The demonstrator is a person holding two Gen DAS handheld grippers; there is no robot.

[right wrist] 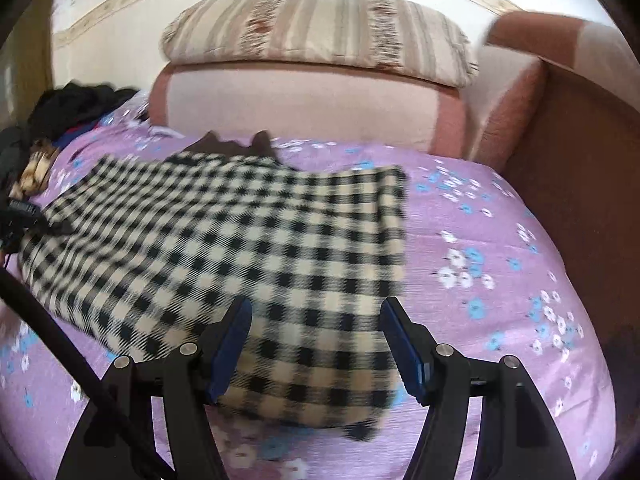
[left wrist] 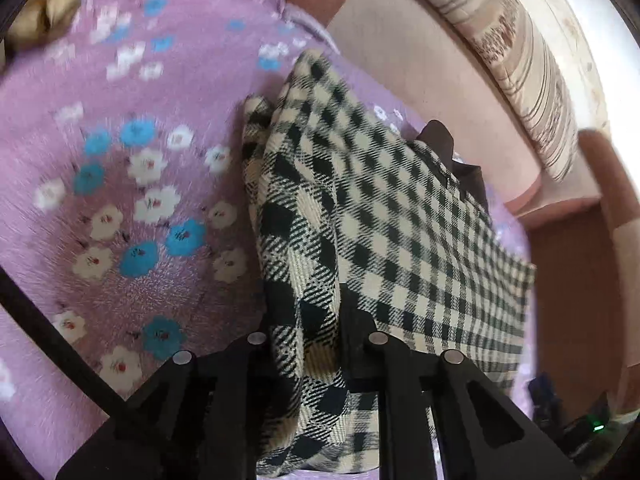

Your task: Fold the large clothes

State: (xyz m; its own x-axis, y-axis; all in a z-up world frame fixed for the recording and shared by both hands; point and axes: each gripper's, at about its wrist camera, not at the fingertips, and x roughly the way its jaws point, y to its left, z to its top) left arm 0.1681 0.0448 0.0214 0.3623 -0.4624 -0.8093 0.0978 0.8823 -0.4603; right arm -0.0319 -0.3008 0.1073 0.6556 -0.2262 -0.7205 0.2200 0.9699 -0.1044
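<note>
Left wrist view shows the left claw (left wrist: 308,344) clamped on a bunched fold of the checked garment (left wrist: 360,216), its black fingers (left wrist: 360,332) pressed in close on either side of the cloth, which rises between them and drapes away to the right over the bed (left wrist: 120,200). The bed wears a purple sheet printed with white and blue flowers. A dark lining (left wrist: 440,136) peeks out at the garment's far edge. Right wrist view shows the right claw (right wrist: 316,340) standing wide, its blue pads (right wrist: 230,344) apart and gripping nothing; the near corner of the garment (right wrist: 240,240) lies on the sheet between and below them, and whether the pads touch it cannot be told. The garment spreads flat across the bed (right wrist: 500,280) toward the left. A striped cushion (right wrist: 320,32) sits on top of the pink sofa back (right wrist: 300,104) beyond the bed, and a heap of dark clothes (right wrist: 76,104) lies at the far left.
</note>
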